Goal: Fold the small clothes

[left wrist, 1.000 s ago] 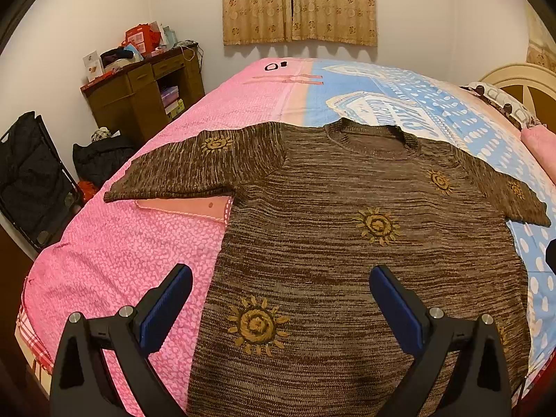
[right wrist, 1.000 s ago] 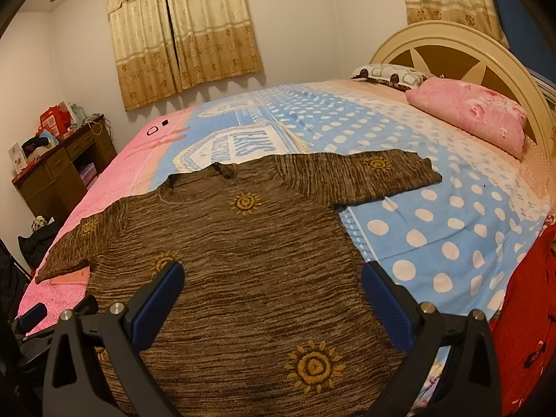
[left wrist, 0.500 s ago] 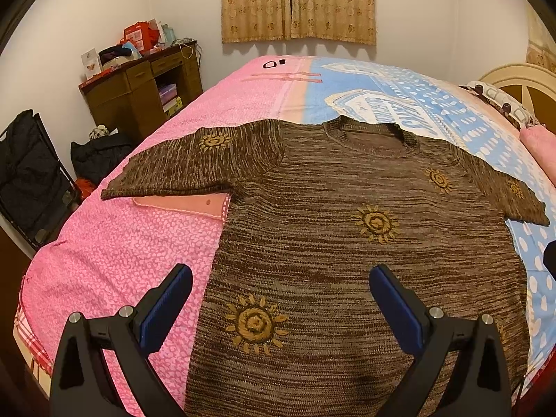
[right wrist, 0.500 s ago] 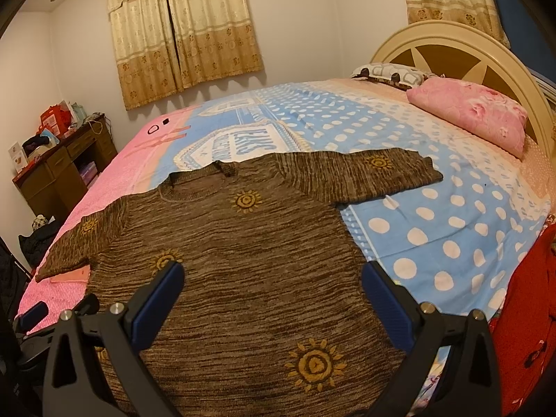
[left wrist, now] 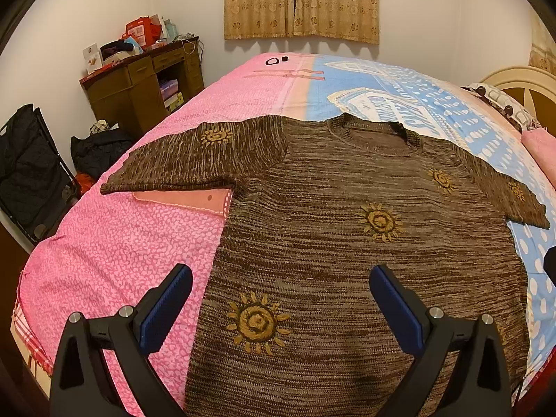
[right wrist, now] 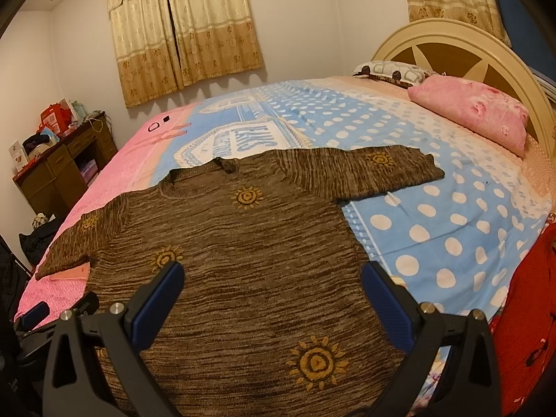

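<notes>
Left wrist view: one brown marled knit sweater (left wrist: 347, 243), short-sleeved, ribbed round collar, embroidered yellow sun motifs. It lies face up and flat on the bed (left wrist: 114, 250), across the seam where the quilt's pink speckled half meets its blue polka-dot half; hem at the near edge, collar toward the far edge by the curtains (left wrist: 300, 3). Both sleeves are spread outward, a layout that suits a first fold, none of which looks started.

Left hand-held gripper (left wrist: 278, 305): spread wide, holding nothing, poised above the hem's left portion; blue ridged pads on black frames.

Right hand-held gripper (right wrist: 272, 304): likewise spread and empty, above the hem's right portion.

Right sleeve (right wrist: 375, 170) points toward the pink pillow (right wrist: 472, 111) and cream arched headboard (right wrist: 451, 45).

Fabric: soft, loose knit, likely to drape and stretch when lifted.

Wooden desk (left wrist: 139, 90) stands beyond the bed's left edge.
</notes>
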Demonstrator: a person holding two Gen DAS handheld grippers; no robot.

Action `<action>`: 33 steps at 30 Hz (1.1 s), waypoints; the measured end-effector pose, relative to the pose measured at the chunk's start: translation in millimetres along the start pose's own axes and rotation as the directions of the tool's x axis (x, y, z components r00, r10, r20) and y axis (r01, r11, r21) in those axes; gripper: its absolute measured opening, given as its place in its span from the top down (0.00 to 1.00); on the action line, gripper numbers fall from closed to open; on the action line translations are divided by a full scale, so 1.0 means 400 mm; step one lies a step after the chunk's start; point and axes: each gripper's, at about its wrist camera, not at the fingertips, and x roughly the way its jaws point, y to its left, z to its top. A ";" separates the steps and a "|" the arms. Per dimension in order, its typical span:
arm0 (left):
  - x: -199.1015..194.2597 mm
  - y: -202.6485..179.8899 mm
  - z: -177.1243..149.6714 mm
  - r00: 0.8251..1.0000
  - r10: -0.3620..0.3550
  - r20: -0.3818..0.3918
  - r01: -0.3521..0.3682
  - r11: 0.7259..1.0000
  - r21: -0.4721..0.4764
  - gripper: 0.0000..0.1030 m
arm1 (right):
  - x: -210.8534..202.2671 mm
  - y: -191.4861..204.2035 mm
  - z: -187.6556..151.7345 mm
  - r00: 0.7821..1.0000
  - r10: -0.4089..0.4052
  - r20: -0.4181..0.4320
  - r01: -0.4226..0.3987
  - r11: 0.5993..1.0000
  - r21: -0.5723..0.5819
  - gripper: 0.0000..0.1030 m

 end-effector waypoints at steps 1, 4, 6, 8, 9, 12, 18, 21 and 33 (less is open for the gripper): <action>0.001 0.000 -0.001 1.000 0.000 0.000 0.000 1.000 -0.001 0.01 | 0.001 0.000 -0.002 1.000 0.000 0.000 0.000 1.000 0.000 0.00; 0.002 -0.002 0.000 1.000 0.001 0.000 -0.001 1.000 0.000 0.01 | 0.001 0.000 0.000 1.000 0.000 0.000 0.000 1.000 -0.001 0.00; 0.003 -0.001 0.000 1.000 0.000 0.000 0.000 1.000 -0.001 0.01 | 0.001 0.000 0.000 1.000 0.001 -0.001 -0.001 1.000 0.000 0.00; 0.006 0.001 -0.001 1.000 -0.006 -0.002 0.006 1.000 -0.001 0.01 | 0.003 0.000 -0.002 1.000 0.001 -0.001 -0.001 1.000 0.000 0.00; 0.008 0.003 -0.001 1.000 -0.011 -0.002 0.011 1.000 -0.001 0.01 | 0.003 0.001 -0.003 1.000 0.000 -0.001 0.000 1.000 0.000 0.00; 0.020 0.018 0.003 1.000 -0.031 -0.001 0.031 0.999 -0.010 0.01 | 0.007 0.002 -0.005 1.000 0.001 -0.005 -0.001 1.000 0.000 0.00; 0.078 0.187 0.058 1.000 -0.028 0.013 0.030 0.978 -0.207 0.02 | 0.023 0.006 -0.008 1.000 -0.005 -0.018 0.005 1.000 -0.009 0.00; 0.113 0.316 0.086 0.999 -0.023 0.026 0.031 0.935 -0.354 0.26 | 0.037 0.007 -0.006 0.999 -0.004 -0.033 0.004 1.000 -0.011 0.00; 0.299 0.601 0.123 1.000 -0.030 0.002 0.023 0.742 -0.669 0.36 | 0.097 0.037 -0.005 0.997 -0.019 -0.080 0.015 0.999 -0.051 0.00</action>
